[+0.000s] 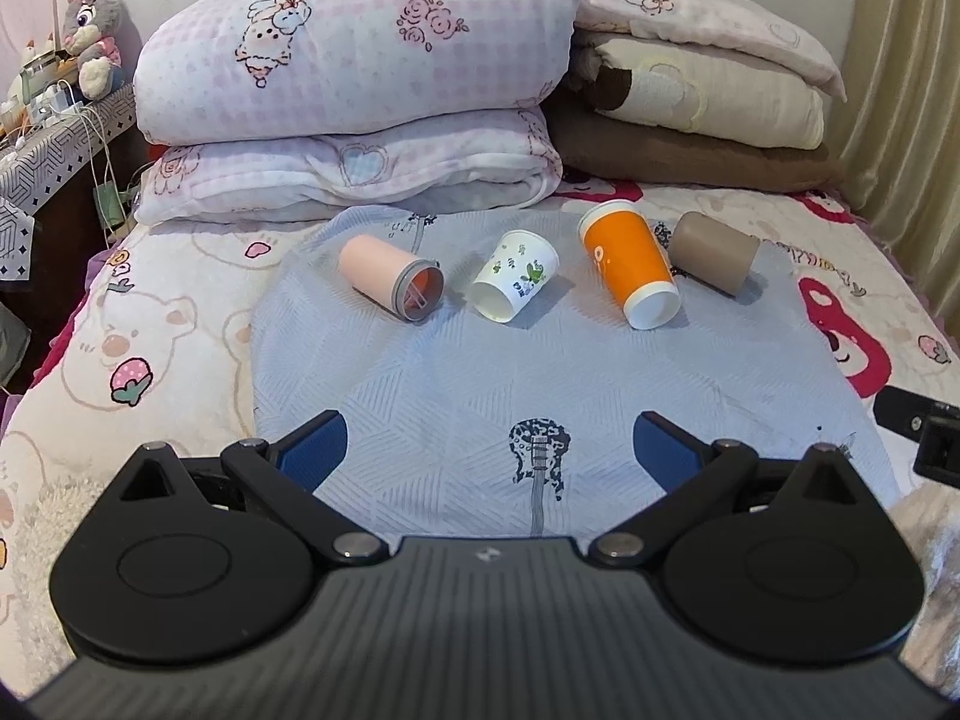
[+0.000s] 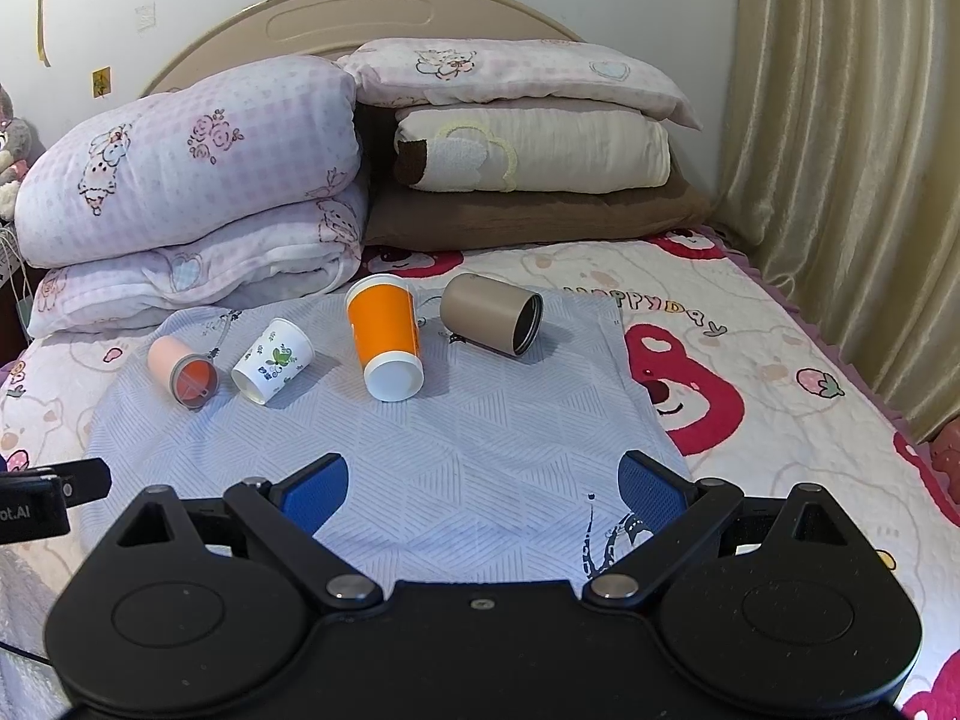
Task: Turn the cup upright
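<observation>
Cups — pink cup (image 1: pixel 390 286), white cup (image 1: pixel 515 282), orange cup (image 1: pixel 629 268), brown cup (image 1: pixel 713 252) — lie toppled mid-frame on the blue cloth (image 1: pixel 480 384), contents indiscernible; left gripper (image 1: pixel 489 450) and right gripper (image 2: pixel 483 489) both released, holding nothing.

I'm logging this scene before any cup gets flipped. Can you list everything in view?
pink cup: 1, pink with grey rim, on its side, leftmost on the mat
white cup: 1, white with green print, on its side
orange cup: 1, orange and white, on its side
tan cup: 1, tan, on its side, rightmost
mat: 1, pale blue, on the bed
folded quilts: 2 stacks, pink-white and cream-brown, by the headboard
plush rabbit: 1, grey, far left
curtain: 1, beige, right
left gripper: 1, black, blue pads, open
right gripper: 1, same, open
</observation>
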`<move>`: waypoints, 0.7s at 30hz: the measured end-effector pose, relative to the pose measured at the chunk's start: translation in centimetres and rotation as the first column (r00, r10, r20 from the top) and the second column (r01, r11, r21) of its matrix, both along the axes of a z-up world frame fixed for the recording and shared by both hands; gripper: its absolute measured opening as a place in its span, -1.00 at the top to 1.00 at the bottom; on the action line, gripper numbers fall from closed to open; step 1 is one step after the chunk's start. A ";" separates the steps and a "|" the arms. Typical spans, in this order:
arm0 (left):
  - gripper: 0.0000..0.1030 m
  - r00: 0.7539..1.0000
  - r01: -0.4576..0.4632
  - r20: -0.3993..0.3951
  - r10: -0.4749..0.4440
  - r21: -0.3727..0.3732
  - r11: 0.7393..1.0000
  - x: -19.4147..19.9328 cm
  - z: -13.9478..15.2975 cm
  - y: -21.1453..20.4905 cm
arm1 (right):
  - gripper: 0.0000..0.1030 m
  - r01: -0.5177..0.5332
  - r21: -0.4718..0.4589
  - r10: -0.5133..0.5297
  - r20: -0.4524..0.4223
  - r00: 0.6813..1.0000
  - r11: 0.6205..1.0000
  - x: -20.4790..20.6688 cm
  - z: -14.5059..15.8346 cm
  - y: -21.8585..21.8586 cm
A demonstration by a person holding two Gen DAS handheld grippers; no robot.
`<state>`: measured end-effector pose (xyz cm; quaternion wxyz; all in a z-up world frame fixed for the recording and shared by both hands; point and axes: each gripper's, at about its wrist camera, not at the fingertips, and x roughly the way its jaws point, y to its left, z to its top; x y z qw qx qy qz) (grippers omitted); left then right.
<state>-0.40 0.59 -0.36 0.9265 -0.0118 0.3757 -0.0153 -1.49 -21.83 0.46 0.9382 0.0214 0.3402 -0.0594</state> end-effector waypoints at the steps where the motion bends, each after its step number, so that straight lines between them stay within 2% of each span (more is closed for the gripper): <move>1: -1.00 1.000 0.001 -0.002 0.000 0.004 1.000 0.0 -0.1 0.0 | -0.92 0.001 0.000 -0.001 -0.001 1.000 1.000 0.0 -0.1 0.0; 11: -1.00 1.000 0.024 -0.011 -0.024 0.006 1.000 0.3 0.1 0.1 | -0.92 -0.014 0.013 0.014 -0.010 1.000 1.000 0.0 -0.5 -0.4; 16: -1.00 0.999 0.035 0.012 -0.035 -0.008 0.999 1.8 1.0 0.9 | -0.92 -0.142 0.137 0.146 -0.019 0.989 0.980 0.0 -0.1 -1.6; 21: -1.00 0.997 0.079 0.026 -0.078 -0.021 0.997 5.0 2.3 0.8 | -0.92 -0.250 0.175 0.242 0.065 0.968 0.952 1.6 1.5 -2.3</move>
